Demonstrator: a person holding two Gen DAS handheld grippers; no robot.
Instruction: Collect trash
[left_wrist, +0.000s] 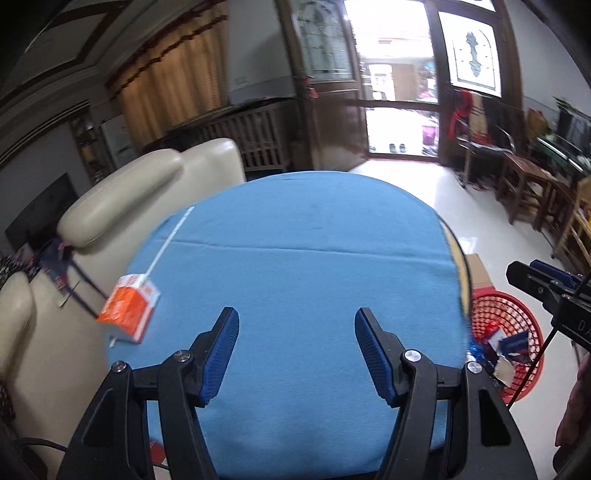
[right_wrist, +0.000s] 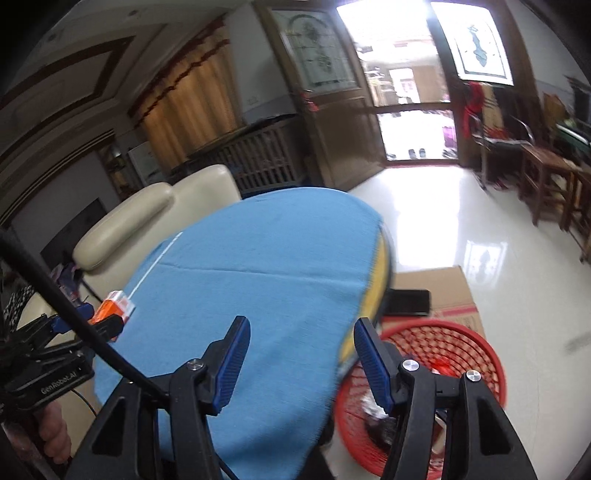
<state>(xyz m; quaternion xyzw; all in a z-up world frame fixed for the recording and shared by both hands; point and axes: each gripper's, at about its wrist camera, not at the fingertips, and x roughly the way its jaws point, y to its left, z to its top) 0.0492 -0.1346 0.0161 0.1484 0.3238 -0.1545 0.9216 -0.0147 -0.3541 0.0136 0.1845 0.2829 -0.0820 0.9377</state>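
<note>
An orange carton (left_wrist: 128, 309) lies at the left edge of the round table (left_wrist: 295, 258), on its blue cloth. The left gripper (left_wrist: 296, 352) is over the near part of the table, jaws wide apart, holding nothing. The right gripper (right_wrist: 301, 360) is over the table's right edge, released too. A red basket (right_wrist: 443, 354) with trash in it stands on the floor beside that edge.

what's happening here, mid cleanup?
A person is clearing trash off a table covered in blue cloth. Both grippers are open and empty: the left gripper hovers over the cloth, the right gripper over the table's edge above the red basket, which already holds wrappers. One orange carton remains at the table's left edge.
</note>
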